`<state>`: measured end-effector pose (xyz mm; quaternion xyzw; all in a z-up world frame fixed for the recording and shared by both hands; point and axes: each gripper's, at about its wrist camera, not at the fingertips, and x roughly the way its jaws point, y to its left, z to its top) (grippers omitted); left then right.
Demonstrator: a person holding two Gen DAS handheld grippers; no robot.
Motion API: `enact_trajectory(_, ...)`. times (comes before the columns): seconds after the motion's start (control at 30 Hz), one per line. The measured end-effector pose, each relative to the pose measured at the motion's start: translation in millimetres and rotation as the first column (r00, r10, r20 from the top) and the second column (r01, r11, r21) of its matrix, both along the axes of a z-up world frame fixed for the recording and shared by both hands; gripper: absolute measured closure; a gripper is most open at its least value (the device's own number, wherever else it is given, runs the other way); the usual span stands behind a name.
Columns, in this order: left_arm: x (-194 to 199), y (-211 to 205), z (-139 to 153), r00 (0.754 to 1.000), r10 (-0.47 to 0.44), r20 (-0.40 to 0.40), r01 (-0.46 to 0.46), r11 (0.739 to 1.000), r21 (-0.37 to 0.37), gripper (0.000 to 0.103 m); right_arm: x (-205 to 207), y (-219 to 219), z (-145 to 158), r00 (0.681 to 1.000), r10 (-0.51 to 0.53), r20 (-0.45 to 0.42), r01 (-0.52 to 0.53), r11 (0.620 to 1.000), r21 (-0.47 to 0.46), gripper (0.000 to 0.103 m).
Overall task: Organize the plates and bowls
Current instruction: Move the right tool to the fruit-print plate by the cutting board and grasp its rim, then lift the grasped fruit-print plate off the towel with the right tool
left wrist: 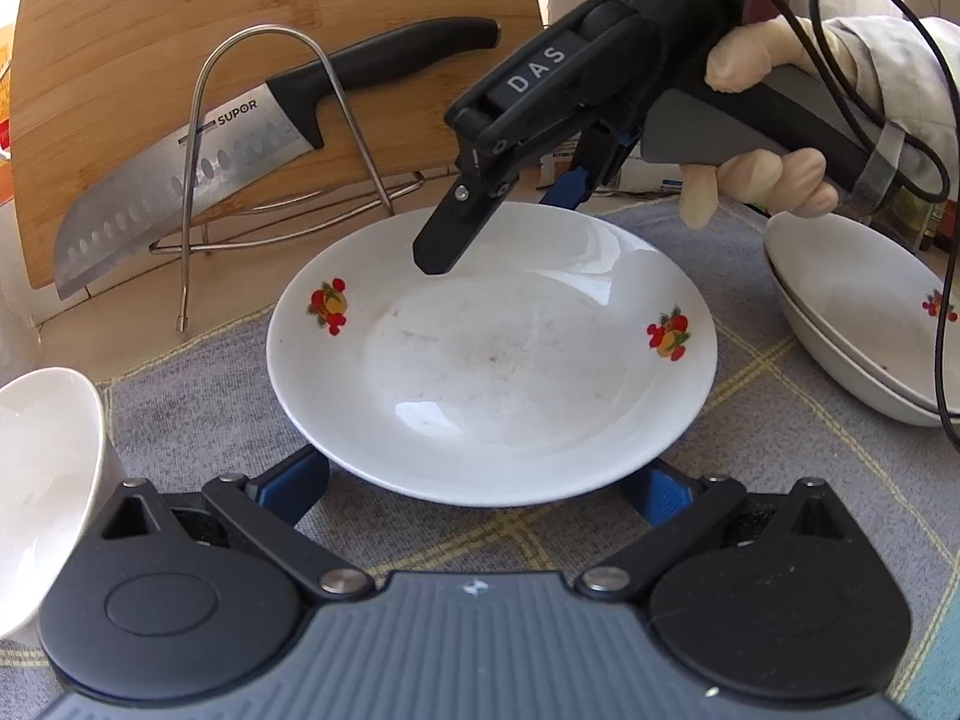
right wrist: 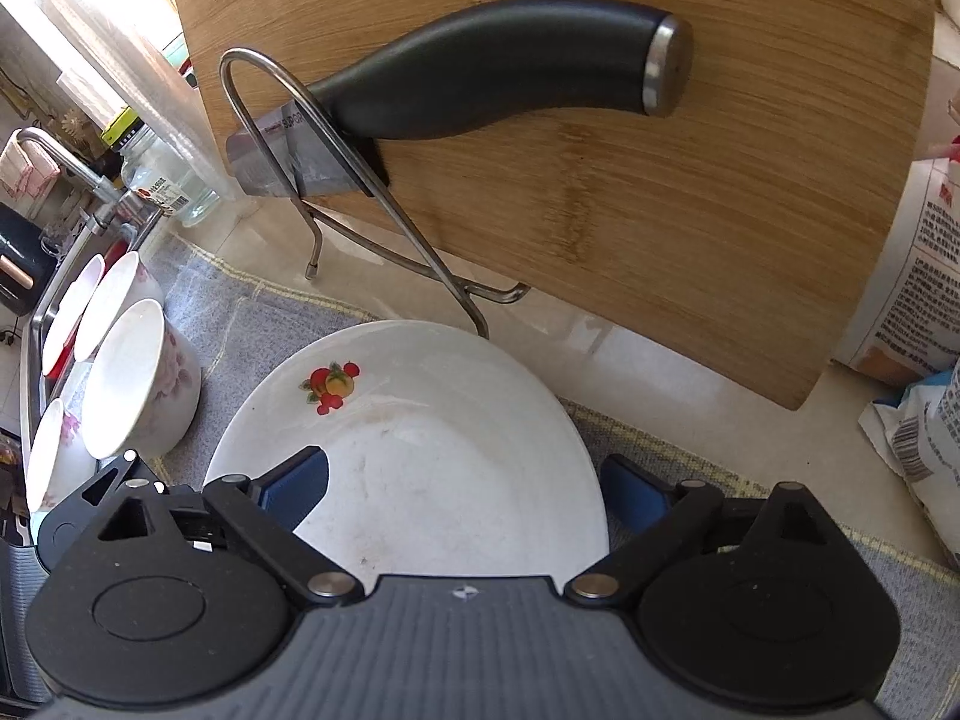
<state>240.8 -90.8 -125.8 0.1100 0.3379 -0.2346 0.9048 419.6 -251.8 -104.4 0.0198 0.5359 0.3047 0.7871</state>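
Note:
A white plate with fruit decals lies on the grey checked cloth. My left gripper is open at its near rim, and the blue fingers reach under the edge with their tips hidden. My right gripper, held by a gloved hand, comes down from the upper right and straddles the far rim. In the right wrist view the right gripper is open. One blue pad hangs over the plate and the other sits just outside the rim.
Two stacked white plates sit at the right and a white bowl at the left. Flowered bowls stand by the sink. Behind the plate, a wire rack, knife and bamboo board lean. Bags lie right.

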Motion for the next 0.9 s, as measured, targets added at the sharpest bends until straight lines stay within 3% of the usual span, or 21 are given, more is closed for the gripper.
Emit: enact_trajectory(0.9, -9.8, -3.2, 6.0, 0.999, -0.044, 0.030, 0.043, 0.999, 0.031, 0.000, 2.6, 5.3, -1.1, 0.999, 0.037, -0.015, -0.037, 0.999, 0.038, 0.007)
